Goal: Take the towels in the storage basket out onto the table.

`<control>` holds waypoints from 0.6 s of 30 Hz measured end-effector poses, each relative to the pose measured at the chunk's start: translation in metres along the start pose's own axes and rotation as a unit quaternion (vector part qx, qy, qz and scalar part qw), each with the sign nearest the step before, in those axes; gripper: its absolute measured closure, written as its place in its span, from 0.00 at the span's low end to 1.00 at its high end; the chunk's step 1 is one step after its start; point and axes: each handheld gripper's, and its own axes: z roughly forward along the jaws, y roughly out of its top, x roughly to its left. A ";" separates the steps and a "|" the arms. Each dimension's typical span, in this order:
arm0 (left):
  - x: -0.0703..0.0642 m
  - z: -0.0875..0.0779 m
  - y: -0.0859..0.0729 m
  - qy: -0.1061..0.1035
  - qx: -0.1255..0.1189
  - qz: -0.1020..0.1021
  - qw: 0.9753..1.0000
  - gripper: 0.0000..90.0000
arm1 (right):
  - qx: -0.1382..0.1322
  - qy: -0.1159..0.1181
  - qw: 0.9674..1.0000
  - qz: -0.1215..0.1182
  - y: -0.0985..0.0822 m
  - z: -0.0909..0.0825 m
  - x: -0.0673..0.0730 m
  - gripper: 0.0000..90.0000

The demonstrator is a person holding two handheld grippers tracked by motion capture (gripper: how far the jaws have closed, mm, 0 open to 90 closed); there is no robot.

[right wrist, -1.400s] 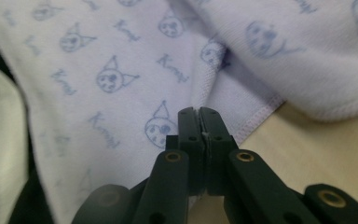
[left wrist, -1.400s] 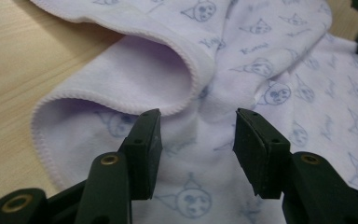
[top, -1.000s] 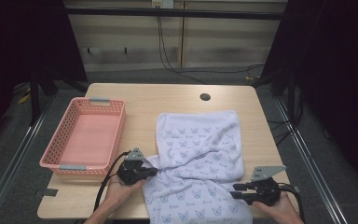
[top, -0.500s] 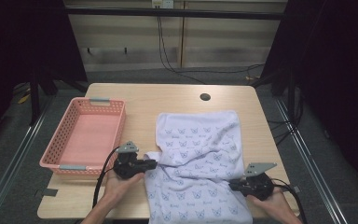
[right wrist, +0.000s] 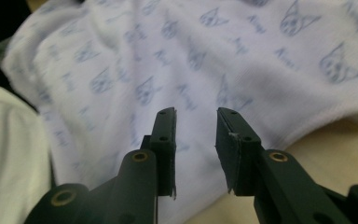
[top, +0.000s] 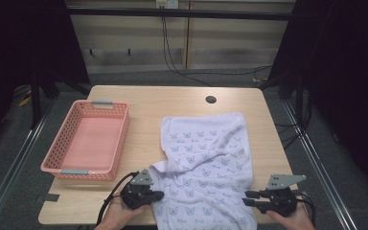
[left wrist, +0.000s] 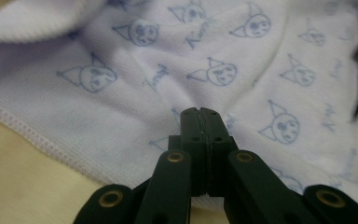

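Cloth: white cat-print towel (top: 206,167), spread on my wooden desk (top: 172,103).
Left gripper (top: 159,195): I clench the towel's left edge.
Right gripper (top: 246,199): released, beside the right edge.

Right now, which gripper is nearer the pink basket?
Left. The left gripper sits just below and right of the pink basket, at the towel's left edge; the right gripper is across the towel.
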 end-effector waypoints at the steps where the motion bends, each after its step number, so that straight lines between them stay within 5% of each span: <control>1: -0.003 -0.002 -0.004 -0.017 0.001 -0.011 1.000 1.00 | 0.000 0.000 1.000 0.000 0.000 0.000 0.000 0.76; 3: -0.013 -0.005 -0.011 -0.040 0.004 -0.005 0.999 1.00 | -0.003 -0.021 1.000 -0.005 0.009 0.005 -0.005 0.74; 6: -0.028 -0.009 -0.019 -0.098 0.016 0.004 0.995 0.99 | -0.012 -0.037 0.999 -0.004 0.024 0.017 -0.012 0.73; 9: -0.028 -0.014 -0.017 -0.109 -0.005 0.004 0.994 0.90 | -0.015 -0.036 0.999 0.003 0.026 0.024 -0.018 0.71; 10: -0.018 -0.019 -0.010 -0.097 -0.039 -0.008 0.994 0.86 | -0.001 -0.043 0.999 0.008 0.027 0.033 -0.023 0.70; 11: -0.018 -0.019 -0.010 -0.097 -0.039 -0.008 0.994 0.83 | -0.001 -0.043 0.999 0.008 0.027 0.033 -0.023 0.70; 13: -0.004 -0.021 -0.003 -0.050 -0.061 -0.027 0.997 0.78 | 0.022 -0.052 0.998 -0.004 0.026 0.040 -0.026 0.69; 16: 0.011 -0.015 0.008 -0.008 -0.063 -0.024 0.998 0.79 | 0.057 -0.056 0.997 -0.015 0.018 0.046 -0.023 0.89; 17: 0.016 -0.011 0.010 -0.001 -0.055 -0.019 0.998 0.79 | 0.057 -0.056 0.997 -0.015 0.018 0.046 -0.023 0.89; 18: 0.021 -0.003 0.013 0.018 -0.050 -0.015 0.998 0.77 | 0.060 -0.038 0.997 -0.013 0.015 0.043 -0.019 0.97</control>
